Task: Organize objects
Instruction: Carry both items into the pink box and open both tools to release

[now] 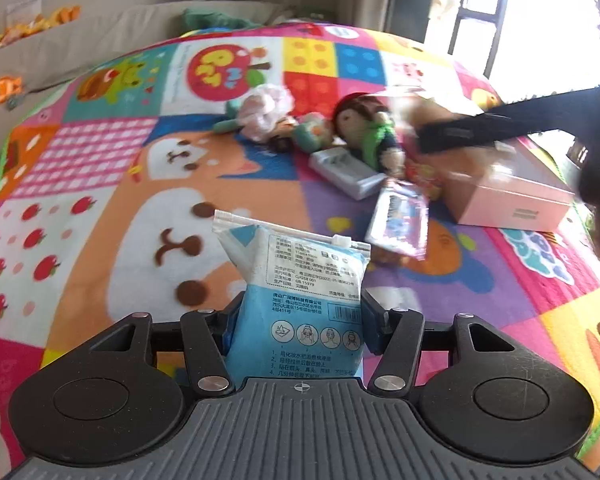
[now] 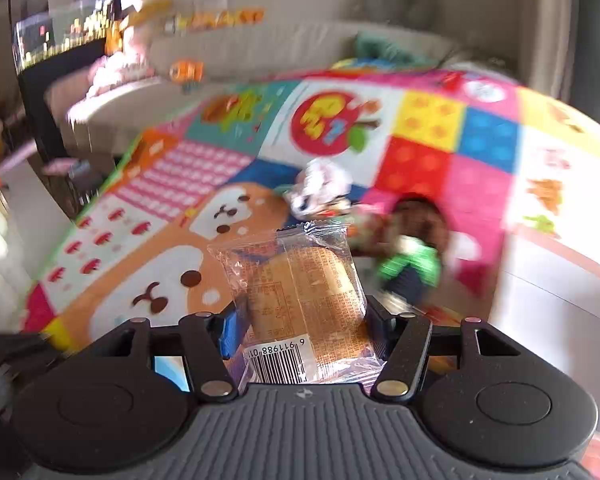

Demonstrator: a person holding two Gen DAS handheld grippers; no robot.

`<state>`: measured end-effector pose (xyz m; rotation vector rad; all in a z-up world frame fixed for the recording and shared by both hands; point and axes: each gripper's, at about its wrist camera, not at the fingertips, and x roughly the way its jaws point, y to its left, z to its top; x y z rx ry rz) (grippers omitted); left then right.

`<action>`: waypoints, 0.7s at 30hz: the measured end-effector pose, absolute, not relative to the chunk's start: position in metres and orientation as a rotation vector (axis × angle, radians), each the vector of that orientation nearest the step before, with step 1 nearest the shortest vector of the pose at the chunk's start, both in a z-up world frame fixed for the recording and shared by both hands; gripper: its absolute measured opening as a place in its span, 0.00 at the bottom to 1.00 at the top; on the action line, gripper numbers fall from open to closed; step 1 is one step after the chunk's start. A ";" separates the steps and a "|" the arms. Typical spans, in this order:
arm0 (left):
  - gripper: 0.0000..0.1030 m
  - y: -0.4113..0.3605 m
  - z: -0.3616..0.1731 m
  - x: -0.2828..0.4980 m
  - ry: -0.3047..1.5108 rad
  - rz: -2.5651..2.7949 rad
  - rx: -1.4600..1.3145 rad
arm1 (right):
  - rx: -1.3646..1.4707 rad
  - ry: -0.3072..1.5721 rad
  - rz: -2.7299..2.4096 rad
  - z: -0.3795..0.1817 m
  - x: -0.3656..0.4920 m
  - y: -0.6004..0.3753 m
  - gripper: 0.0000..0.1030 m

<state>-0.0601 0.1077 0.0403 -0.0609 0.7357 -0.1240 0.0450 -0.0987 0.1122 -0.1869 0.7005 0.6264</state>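
Left wrist view: left gripper [image 1: 296, 312] is clamping a blue pouch [image 1: 296, 280]; right gripper [image 2: 300, 320] is gripping a wrapped cake [image 2: 300, 292] above the mat [image 2: 140, 200].

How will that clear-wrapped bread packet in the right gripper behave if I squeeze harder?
The bread packet looks soft, so it would likely squash. Its glossy, crinkled film probably makes it slippery. It seems light: it stands upright in the right gripper without sagging.

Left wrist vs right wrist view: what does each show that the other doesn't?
Left wrist only: a blue zip pouch clamped in the left gripper, plus a grey case and a foil sachet on the mat.
Right wrist only: a clear-wrapped pastry clamped in the right gripper.
Both: the colourful play mat, the doll, the pink box.
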 end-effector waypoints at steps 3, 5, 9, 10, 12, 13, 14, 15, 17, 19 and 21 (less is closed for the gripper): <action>0.59 0.087 0.049 -0.058 0.731 -0.157 -0.035 | -0.156 0.702 0.570 0.119 0.022 -0.162 0.58; 0.59 0.070 0.056 -0.056 0.726 -0.188 -0.012 | -0.165 0.694 0.512 0.115 0.005 -0.198 0.58; 0.59 0.029 0.078 -0.038 0.699 -0.275 -0.033 | -0.192 0.634 0.412 0.106 -0.028 -0.255 0.58; 0.59 0.019 0.084 -0.028 0.689 -0.298 -0.058 | -0.170 0.626 0.404 0.105 -0.033 -0.268 0.58; 0.59 -0.005 0.095 -0.002 0.678 -0.340 -0.121 | -0.113 0.610 0.396 0.103 -0.039 -0.289 0.58; 0.59 -0.017 0.099 0.013 0.678 -0.358 -0.155 | -0.093 0.597 0.388 0.101 -0.041 -0.299 0.58; 0.59 -0.030 0.101 0.031 0.677 -0.376 -0.190 | -0.077 0.583 0.377 0.099 -0.042 -0.306 0.58; 0.59 -0.045 0.102 0.047 0.674 -0.392 -0.215 | -0.065 0.569 0.364 0.097 -0.043 -0.315 0.58; 0.59 -0.075 0.103 0.080 0.652 -0.393 -0.235 | -0.034 0.551 0.341 0.093 -0.044 -0.330 0.58; 0.59 -0.103 0.098 0.109 0.611 -0.368 -0.202 | 0.013 0.552 0.330 0.090 -0.042 -0.344 0.58; 0.60 -0.124 0.087 0.135 0.599 -0.299 -0.135 | 0.049 0.554 0.314 0.085 -0.041 -0.352 0.58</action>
